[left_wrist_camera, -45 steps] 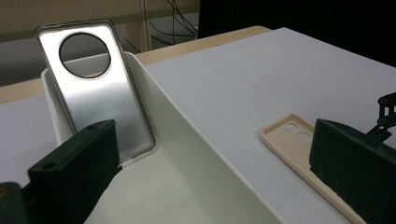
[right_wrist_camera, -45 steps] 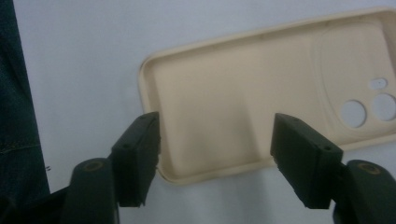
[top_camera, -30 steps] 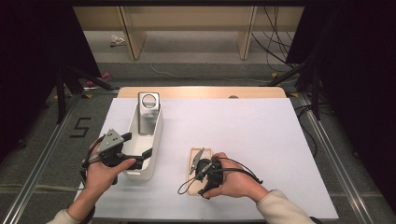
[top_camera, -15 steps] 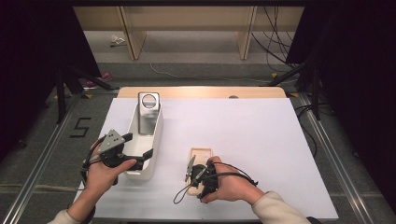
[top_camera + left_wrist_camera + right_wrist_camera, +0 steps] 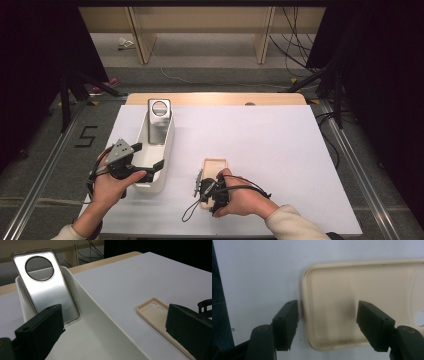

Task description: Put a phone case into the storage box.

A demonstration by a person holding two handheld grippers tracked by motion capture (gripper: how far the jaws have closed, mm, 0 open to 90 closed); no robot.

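A beige phone case (image 5: pixel 214 165) (image 5: pixel 352 302) lies inside-up on the white table sheet. My right gripper (image 5: pixel 204 184) (image 5: pixel 328 312) points down over its near end. One jaw is just outside the rim and the other over the inside. The jaws have just been closing, and the pads do not press on the rim between them. A silver phone back (image 5: pixel 159 122) (image 5: pixel 47 287) with a round hole leans upright at the far end of a white tray (image 5: pixel 150 184) (image 5: pixel 100 322). My left gripper (image 5: pixel 149 156) (image 5: pixel 113 310) is open wide, astride the tray's right wall at its near end.
The white sheet (image 5: pixel 280 150) covers a wooden table whose far edge (image 5: pixel 215 98) shows. Metal rails run along both sides, and dark stands and cables sit beyond the table's far corners.
My right hand has shifted a little left and nearer, over the case's near end. The left hand and the tray have stayed put.
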